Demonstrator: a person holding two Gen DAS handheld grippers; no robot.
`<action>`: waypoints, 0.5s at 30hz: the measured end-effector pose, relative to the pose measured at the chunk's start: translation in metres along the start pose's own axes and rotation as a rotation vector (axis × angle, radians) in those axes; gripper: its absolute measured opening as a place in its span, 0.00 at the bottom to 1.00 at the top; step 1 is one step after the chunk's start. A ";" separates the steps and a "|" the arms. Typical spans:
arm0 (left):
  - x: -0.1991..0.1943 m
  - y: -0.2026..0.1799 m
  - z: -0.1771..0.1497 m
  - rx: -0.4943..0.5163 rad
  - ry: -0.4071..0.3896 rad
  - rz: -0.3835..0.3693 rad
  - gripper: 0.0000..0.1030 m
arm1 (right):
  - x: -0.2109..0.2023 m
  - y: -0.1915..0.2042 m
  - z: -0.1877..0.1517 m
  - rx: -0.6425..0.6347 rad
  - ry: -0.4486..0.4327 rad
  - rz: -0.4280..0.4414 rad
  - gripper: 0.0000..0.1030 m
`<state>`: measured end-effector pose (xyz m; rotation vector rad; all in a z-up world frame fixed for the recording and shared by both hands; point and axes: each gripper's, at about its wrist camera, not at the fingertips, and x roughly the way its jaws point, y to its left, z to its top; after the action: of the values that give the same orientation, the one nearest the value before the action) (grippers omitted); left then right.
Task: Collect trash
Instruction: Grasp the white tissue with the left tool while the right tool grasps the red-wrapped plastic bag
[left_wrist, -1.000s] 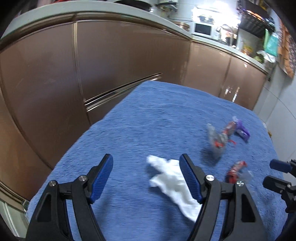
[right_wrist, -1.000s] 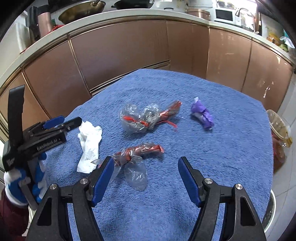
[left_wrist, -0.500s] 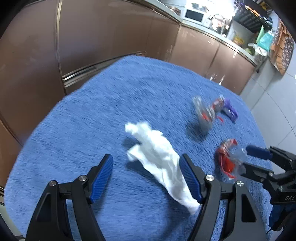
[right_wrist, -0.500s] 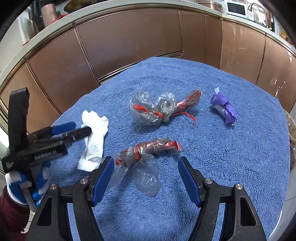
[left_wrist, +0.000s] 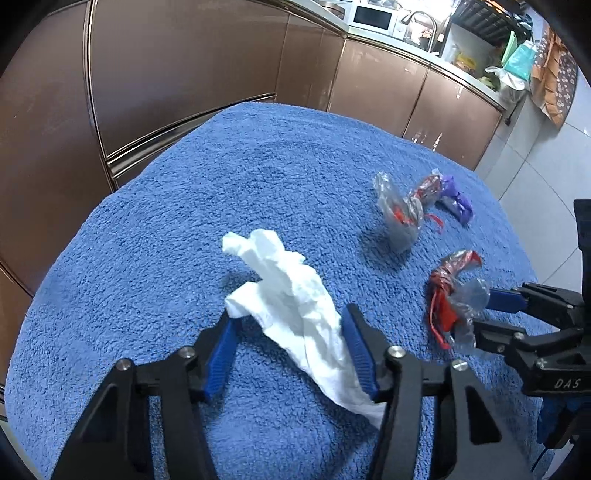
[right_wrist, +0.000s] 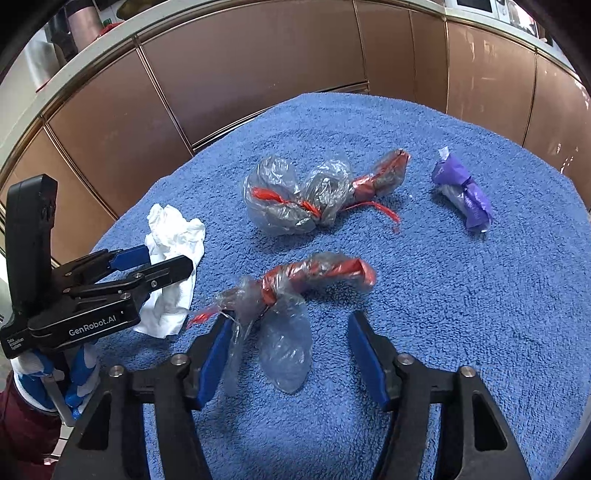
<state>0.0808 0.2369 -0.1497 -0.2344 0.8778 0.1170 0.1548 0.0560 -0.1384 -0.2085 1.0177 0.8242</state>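
A crumpled white tissue (left_wrist: 291, 302) lies on the blue towel-covered table (left_wrist: 177, 229); it also shows in the right wrist view (right_wrist: 173, 258). My left gripper (left_wrist: 290, 328) is open with its jaws on either side of the tissue. A red and clear plastic wrapper (right_wrist: 295, 291) lies between the open jaws of my right gripper (right_wrist: 291, 328); it also shows in the left wrist view (left_wrist: 452, 295). Farther back lie a second clear and red wrapper (right_wrist: 314, 192) and a purple wrapper (right_wrist: 463, 192).
Brown cabinet fronts (left_wrist: 184, 66) curve around the far side of the table. A counter above them carries a microwave (left_wrist: 373, 16) and kitchen items. White floor tiles (left_wrist: 543, 177) show to the right of the table.
Both grippers have moved forward and down. The tissue now sits between the left jaws and the red wrapper between the right jaws. Both stay open.
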 end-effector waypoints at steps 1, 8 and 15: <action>0.000 -0.001 0.000 0.004 0.000 -0.002 0.45 | 0.001 0.000 0.000 -0.001 0.003 0.005 0.50; -0.001 -0.005 -0.001 0.031 -0.004 -0.010 0.21 | 0.004 0.004 -0.003 -0.025 0.008 0.009 0.20; -0.008 -0.009 -0.003 0.043 -0.016 -0.008 0.08 | -0.007 0.003 -0.006 -0.036 -0.022 0.002 0.06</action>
<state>0.0758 0.2271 -0.1438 -0.1964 0.8621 0.0929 0.1466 0.0518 -0.1354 -0.2288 0.9832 0.8456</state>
